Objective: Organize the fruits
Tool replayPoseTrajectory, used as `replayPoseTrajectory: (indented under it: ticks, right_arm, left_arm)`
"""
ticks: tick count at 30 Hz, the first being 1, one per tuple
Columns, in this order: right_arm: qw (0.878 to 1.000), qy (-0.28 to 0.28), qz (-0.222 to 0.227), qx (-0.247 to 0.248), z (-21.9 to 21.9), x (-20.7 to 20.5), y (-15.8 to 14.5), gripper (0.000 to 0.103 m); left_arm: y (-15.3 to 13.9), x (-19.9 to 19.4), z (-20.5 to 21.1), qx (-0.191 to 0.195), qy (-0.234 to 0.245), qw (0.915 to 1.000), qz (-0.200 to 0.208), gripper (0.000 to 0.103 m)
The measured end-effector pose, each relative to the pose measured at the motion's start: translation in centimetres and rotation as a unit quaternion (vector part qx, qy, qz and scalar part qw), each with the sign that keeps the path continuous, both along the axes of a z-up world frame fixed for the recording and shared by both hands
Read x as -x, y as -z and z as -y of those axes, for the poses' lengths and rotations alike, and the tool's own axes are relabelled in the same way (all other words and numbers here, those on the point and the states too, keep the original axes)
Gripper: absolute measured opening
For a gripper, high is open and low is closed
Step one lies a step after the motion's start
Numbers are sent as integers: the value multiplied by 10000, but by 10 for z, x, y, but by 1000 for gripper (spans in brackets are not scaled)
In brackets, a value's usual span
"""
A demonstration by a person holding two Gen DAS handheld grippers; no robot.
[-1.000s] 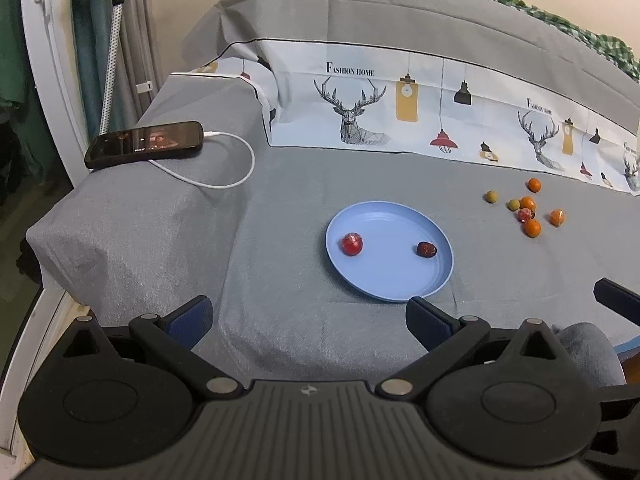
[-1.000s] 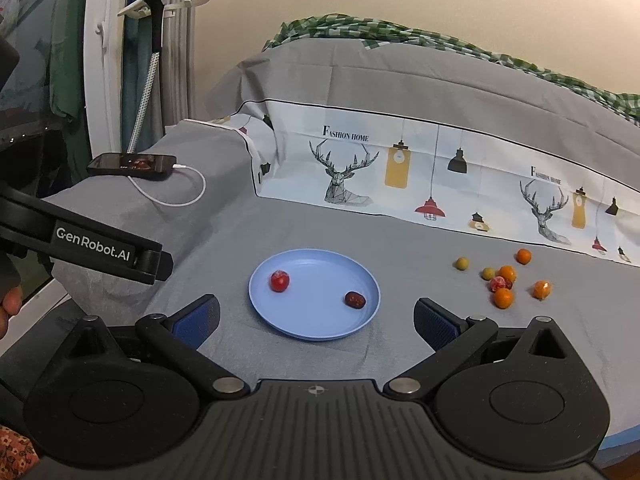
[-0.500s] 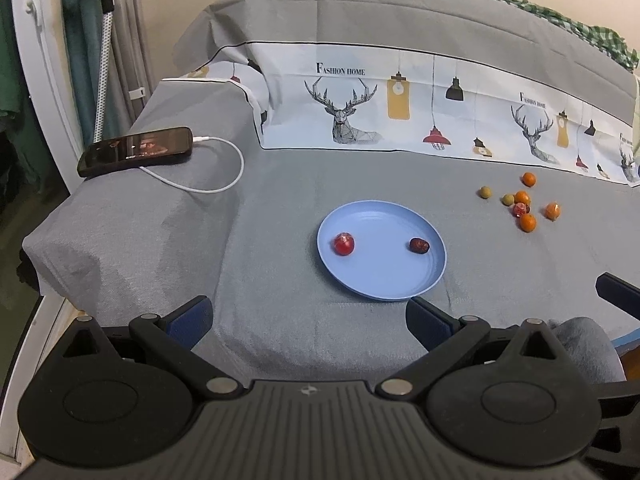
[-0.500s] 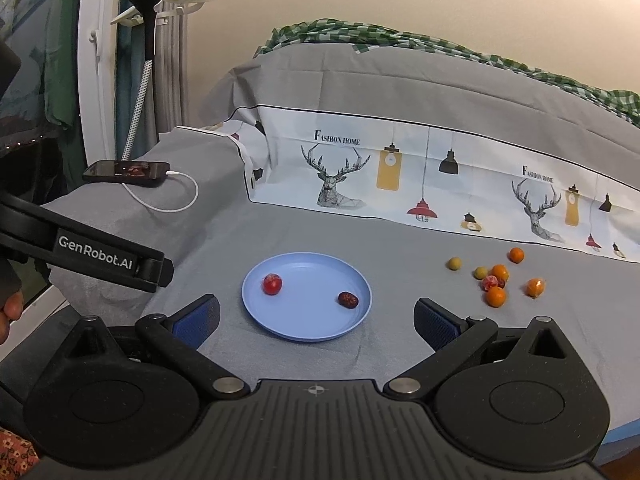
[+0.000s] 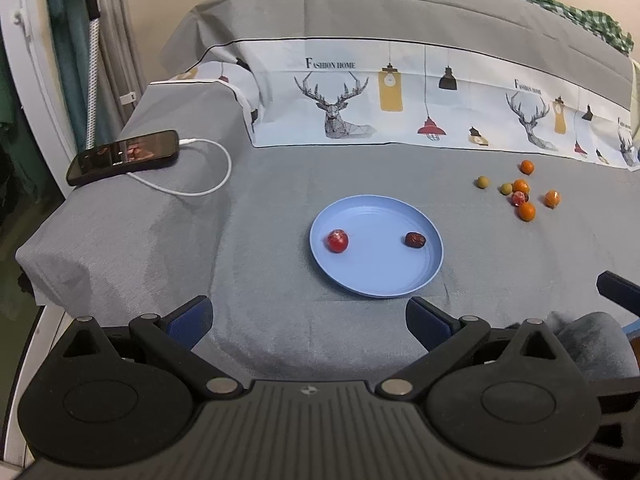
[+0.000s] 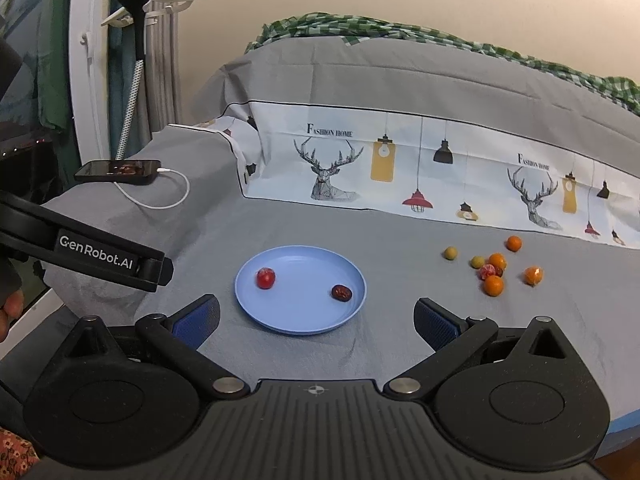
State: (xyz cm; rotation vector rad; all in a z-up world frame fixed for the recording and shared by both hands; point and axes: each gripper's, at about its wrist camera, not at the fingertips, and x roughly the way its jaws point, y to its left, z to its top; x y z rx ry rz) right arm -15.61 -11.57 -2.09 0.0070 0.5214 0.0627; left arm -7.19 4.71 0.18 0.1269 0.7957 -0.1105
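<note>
From here I cannot identify the small fruits [image 6: 494, 267] clustered right of the plate, one dark piece sits mostly hidden behind an orange one, and the phone [image 5: 122, 157] screen content is unreadable.

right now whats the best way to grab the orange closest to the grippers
Take that orange from above with the right gripper, jaws closing across its round middle, left to right. It sits on the cloth at the cluster's near edge, a red fruit close behind it, so its sides look clearer than front and back.
</note>
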Motion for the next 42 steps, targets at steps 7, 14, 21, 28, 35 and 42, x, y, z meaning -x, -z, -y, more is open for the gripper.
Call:
replayPoseTrajectory:
  ticks: [7, 14, 21, 28, 35, 42]
  right_arm:
    - [9995, 181, -42, -259, 14, -9, 10, 102]
    - [9925, 560, -673, -855, 50, -41, 37, 102]
    - [9771, 1716, -685, -1053, 113, -71, 56, 102]
    - [9536, 2809, -528, -948, 204, -123, 76, 102]
    - [9317, 3445, -711, -904, 300, -187, 117, 102]
    - [9324, 3402, -1036, -649, 354, -257, 168, 102]
  left_arm:
    - [12, -15, 7, -223, 1, 9996, -193, 103]
    - [20, -62, 22, -305, -186, 9980, -513, 103]
    - [18, -123, 77, -200, 25, 9986, -494, 103]
    - [33, -191, 174, -289, 777, 9957, -421, 103]
    - [88, -266, 276, -470, 1645, 9841, -475, 103]
    - [153, -329, 343, -704, 1911, 9774, -568, 103]
